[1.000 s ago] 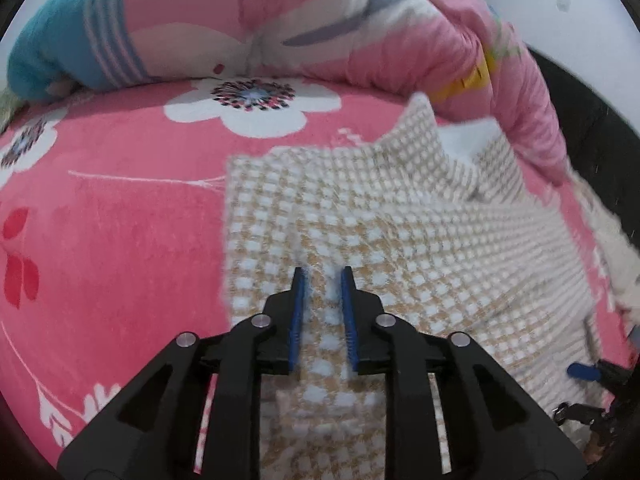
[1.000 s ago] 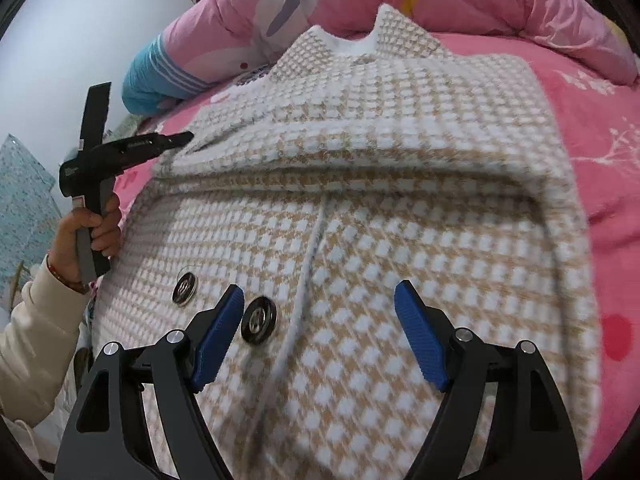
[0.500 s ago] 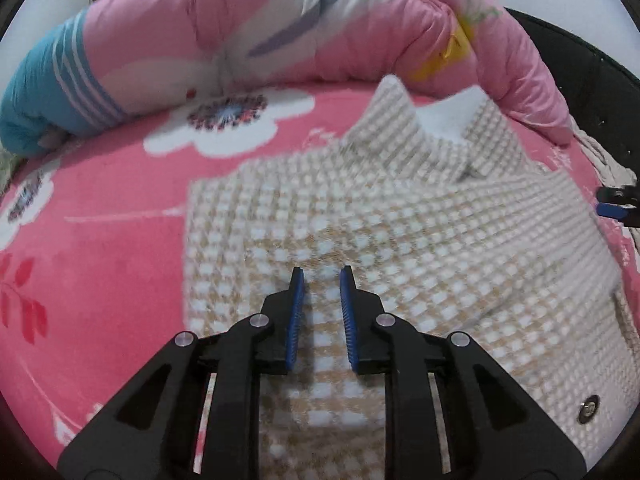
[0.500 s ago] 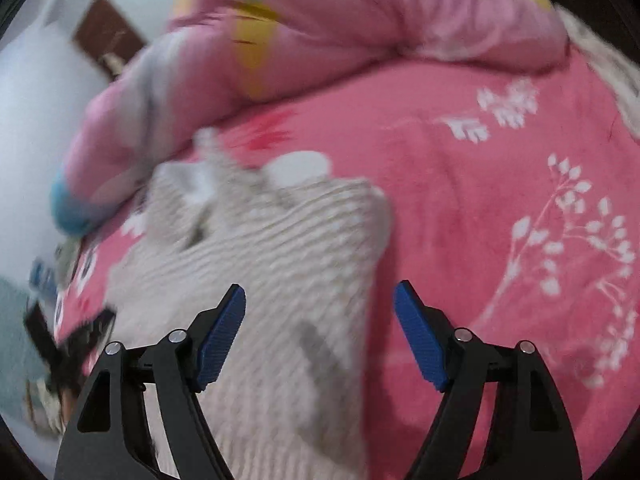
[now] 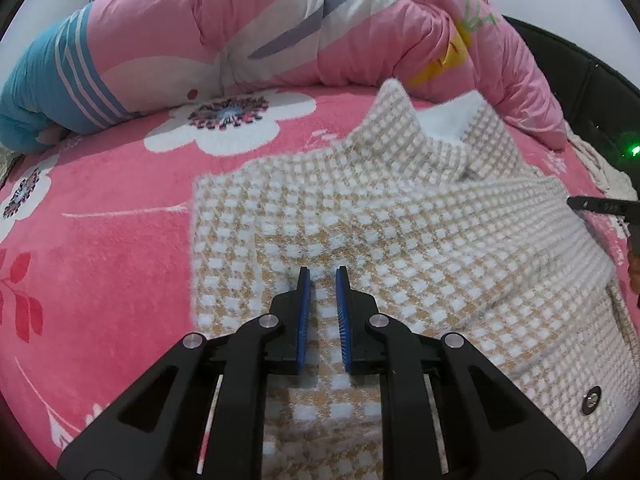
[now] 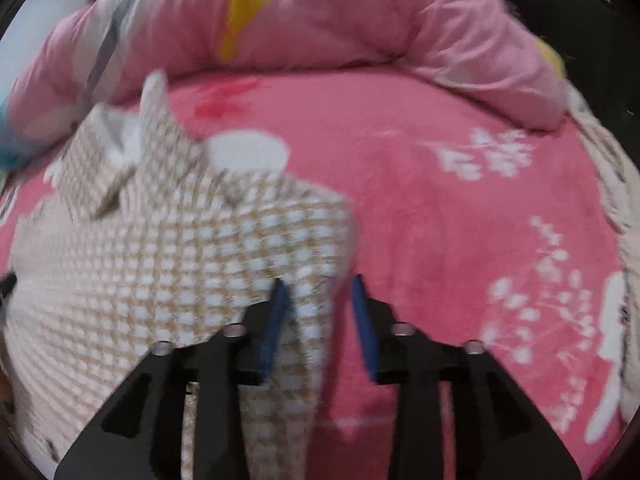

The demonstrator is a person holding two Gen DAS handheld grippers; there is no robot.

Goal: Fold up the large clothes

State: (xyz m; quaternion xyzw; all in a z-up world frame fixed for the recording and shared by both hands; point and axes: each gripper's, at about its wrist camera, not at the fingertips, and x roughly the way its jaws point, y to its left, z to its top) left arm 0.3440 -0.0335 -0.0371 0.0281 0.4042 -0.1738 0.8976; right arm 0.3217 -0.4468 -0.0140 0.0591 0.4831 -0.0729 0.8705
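A tan-and-white checked coat (image 5: 420,232) lies on the pink bed, collar toward the quilt. My left gripper (image 5: 321,276) is shut on a pinched fold near the coat's left edge. In the right wrist view the coat (image 6: 180,248) fills the left half, blurred. My right gripper (image 6: 318,284) is partly closed around the coat's right edge, with a gap still between its blue pads (image 6: 362,312). The right gripper's tip shows at the right edge of the left wrist view (image 5: 600,206).
A pink flowered blanket (image 5: 100,240) covers the bed. A rolled pink, white and blue quilt (image 5: 280,28) lies along the far side. A dark headboard (image 5: 580,80) stands at the right. Bare blanket (image 6: 460,220) lies right of the coat.
My right gripper swung from over the coat's front to its right edge and its jaws narrowed around the fabric. My left gripper stayed shut on its fold, shifting slightly.
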